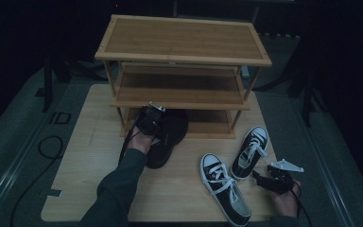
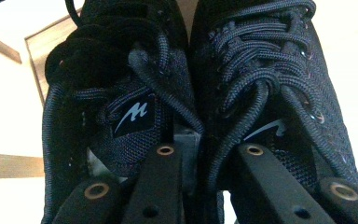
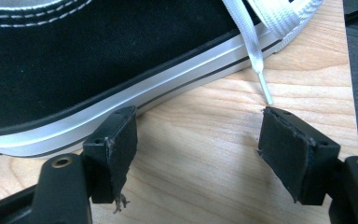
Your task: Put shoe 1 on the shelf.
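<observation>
The left gripper (image 2: pixel 205 154) has its two black jaws drawn close together, pinching the inner collars of a pair of black mesh shoes (image 2: pixel 186 88) side by side, one jaw inside each shoe's opening. In the left gripper view the shoes run straight away from the jaws, heels near, laced fronts far; a small white logo tab shows on each tongue. In the high view the left gripper (image 1: pixel 150 118) holds the pair (image 1: pixel 168 137) at the front of the bamboo shoe rack (image 1: pixel 184 56), toes reaching under the rack toward its bottom shelf and heels back toward the person, long axis leaning slightly from near left to far right. The rack's front left leg stands just beside the gripper. The right gripper (image 3: pixel 198 140) rests with its jaws spread wide and nothing between them, just above the wooden table (image 3: pixel 205 163), its left pad close beside the white sole of a black canvas sneaker (image 3: pixel 98 56), whose white lace tip lies near the other pad. In the high view the right gripper (image 1: pixel 264 179) sits near the table's right front corner, beside two black-and-white sneakers, toes pointing away: the near one (image 1: pixel 224 189) angled left, the far one (image 1: pixel 250 151) angled right.
</observation>
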`<state>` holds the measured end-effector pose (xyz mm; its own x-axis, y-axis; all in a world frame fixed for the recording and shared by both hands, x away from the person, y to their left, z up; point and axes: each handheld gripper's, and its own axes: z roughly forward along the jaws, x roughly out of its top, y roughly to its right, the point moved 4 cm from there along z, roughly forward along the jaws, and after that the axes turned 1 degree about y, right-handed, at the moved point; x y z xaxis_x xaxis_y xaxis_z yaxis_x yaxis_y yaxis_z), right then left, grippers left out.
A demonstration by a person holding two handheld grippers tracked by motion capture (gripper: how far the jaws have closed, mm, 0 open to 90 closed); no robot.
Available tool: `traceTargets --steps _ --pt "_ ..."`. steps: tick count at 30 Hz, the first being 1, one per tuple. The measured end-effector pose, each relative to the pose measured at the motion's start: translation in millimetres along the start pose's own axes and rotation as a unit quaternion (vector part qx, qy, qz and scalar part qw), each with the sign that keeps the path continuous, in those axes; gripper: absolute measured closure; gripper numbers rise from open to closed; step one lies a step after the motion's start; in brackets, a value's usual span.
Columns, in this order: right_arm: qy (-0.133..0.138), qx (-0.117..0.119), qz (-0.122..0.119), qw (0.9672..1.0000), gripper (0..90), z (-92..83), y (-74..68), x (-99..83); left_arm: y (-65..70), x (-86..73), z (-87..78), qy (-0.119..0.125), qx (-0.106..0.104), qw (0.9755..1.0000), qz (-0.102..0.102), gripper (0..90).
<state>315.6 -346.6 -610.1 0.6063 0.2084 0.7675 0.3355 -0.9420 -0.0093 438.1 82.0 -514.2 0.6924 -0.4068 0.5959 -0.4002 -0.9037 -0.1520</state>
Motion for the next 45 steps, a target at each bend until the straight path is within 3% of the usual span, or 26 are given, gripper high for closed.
traceTargets --steps 1,6,8,11,13,17,21,27,34,39,45 --pt "0.0 0.0 0.0 1.0 27.6 0.0 0.0 0.0 1.6 1.3 0.9 0.006 0.004 0.9999 -0.015 84.5" --pt "0.0 0.0 0.0 1.0 27.6 0.0 0.0 0.0 6.1 4.4 4.0 0.01 0.017 0.9993 -0.032 83.9" --pt "0.0 0.0 0.0 1.0 27.6 0.0 0.0 0.0 8.0 4.8 4.1 0.01 0.022 0.9994 -0.023 82.2" --pt "0.0 0.0 0.0 1.0 27.6 0.0 0.0 0.0 9.7 4.2 3.5 0.011 0.027 0.9996 -0.003 71.0" --pt "0.0 0.0 0.0 1.0 27.6 0.0 0.0 0.0 8.7 3.9 2.8 0.01 0.023 0.9997 -0.004 65.4" --pt "0.0 0.0 0.0 1.0 27.6 0.0 -0.1 -0.1 8.6 1.9 0.1 0.003 0.029 0.9995 0.014 56.4" --pt "0.0 0.0 0.0 1.0 27.6 0.0 -0.1 -0.1 8.5 0.2 -6.7 0.011 0.021 0.9996 0.018 53.5" --pt "0.0 0.0 0.0 1.0 27.6 0.0 -0.1 -0.1 8.4 -4.3 -25.1 0.03 0.031 0.9979 0.048 50.4" --pt "0.0 0.0 0.0 1.0 27.6 0.0 -0.1 -0.1 5.5 -10.6 -41.5 0.052 -0.008 0.9973 0.052 54.8" --pt "0.0 0.0 0.0 1.0 27.6 0.0 -0.1 -0.1 3.7 -16.1 -47.5 0.062 -0.022 0.9967 0.048 55.5" --pt "0.0 0.0 0.0 1.0 27.6 0.0 -0.1 -0.1 4.8 -24.2 -59.0 0.079 -0.039 0.9942 0.062 60.4"
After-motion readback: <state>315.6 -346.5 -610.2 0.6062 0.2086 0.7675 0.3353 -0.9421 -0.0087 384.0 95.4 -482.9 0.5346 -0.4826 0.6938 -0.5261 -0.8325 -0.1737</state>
